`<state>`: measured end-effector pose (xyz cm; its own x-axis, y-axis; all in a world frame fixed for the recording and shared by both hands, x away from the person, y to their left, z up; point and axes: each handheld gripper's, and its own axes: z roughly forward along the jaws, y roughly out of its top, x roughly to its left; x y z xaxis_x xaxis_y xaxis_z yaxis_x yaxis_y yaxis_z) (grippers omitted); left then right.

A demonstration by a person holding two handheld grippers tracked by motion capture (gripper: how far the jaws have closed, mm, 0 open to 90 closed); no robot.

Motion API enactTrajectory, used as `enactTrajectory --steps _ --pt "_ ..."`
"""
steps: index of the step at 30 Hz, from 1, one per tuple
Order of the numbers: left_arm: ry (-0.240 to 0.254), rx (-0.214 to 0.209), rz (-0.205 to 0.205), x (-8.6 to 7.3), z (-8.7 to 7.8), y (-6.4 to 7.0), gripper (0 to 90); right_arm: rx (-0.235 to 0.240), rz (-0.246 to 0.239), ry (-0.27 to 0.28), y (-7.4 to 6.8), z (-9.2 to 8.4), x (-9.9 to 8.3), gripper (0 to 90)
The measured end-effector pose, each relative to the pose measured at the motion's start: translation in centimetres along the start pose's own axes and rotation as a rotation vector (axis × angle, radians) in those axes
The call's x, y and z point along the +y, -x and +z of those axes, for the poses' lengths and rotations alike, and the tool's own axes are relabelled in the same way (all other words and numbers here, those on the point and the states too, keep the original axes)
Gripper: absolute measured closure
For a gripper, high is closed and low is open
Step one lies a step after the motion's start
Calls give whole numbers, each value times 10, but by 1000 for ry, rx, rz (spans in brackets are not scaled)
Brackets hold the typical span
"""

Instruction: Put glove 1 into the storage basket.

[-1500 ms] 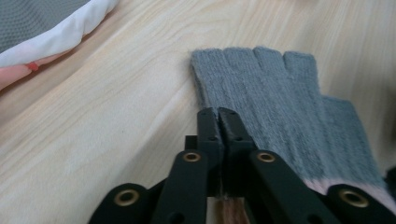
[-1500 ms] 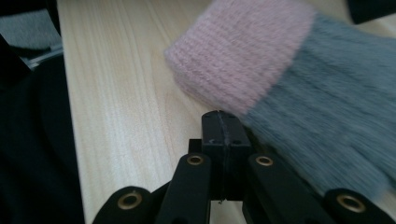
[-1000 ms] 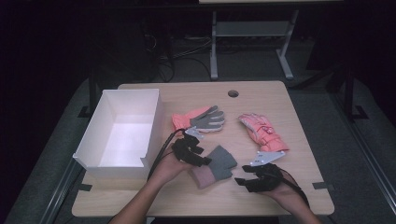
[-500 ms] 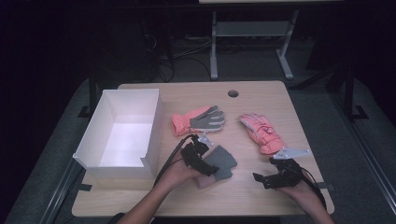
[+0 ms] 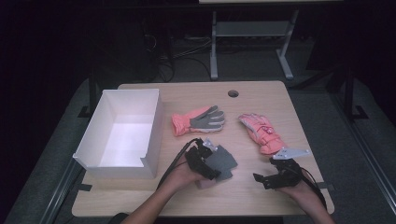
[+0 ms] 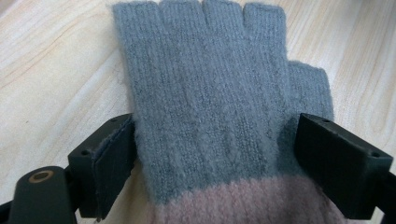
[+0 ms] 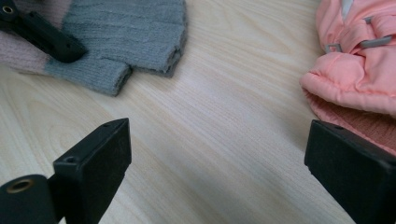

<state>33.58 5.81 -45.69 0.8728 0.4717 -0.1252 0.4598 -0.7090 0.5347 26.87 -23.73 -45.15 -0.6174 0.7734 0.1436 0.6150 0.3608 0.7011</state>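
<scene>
Beside white box (image 5: 119, 135): left gripper (image 5: 204, 161) fingers straddle grey glove (image 6: 210, 107); right gripper (image 5: 275, 177) fingers apart near pink glove (image 7: 359, 70).

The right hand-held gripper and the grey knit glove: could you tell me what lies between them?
Bare tabletop, by the right gripper view; its open jaws frame wood, the grey knit glove beyond.

The right tool (image 7: 217, 175) has its two black jaws spread wide apart over bare pale wood surface (image 7: 219, 107), with nothing between them. At the upper left lies a grey knitted fingerless glove (image 7: 123, 39) with a pink cuff, and a black jaw of the other tool (image 7: 39, 30) rests across it near the cuff. At the right edge sits a padded pink glove (image 7: 357, 70) with small metal buckles, close above the right-hand jaw.
</scene>
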Motion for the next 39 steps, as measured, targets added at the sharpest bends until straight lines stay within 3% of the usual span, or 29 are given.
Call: enactTrajectory --steps 7,15,19,29,39 --pt "-8 -3 14 1 -2 5 239 -12 -2 6 2 -1 0 69" --pt "-26 -83 4 4 -5 7 526 -13 0 9 2 -1 0 69" --pt "-36 -99 5 5 -6 8 616 -16 -5 14 2 -2 0 69" --pt "-42 -142 -7 9 -12 4 673 -16 -10 16 2 0 -1 69" --pt "-3 -177 -27 13 -31 2 671 -17 -12 16 0 3 -2 69"
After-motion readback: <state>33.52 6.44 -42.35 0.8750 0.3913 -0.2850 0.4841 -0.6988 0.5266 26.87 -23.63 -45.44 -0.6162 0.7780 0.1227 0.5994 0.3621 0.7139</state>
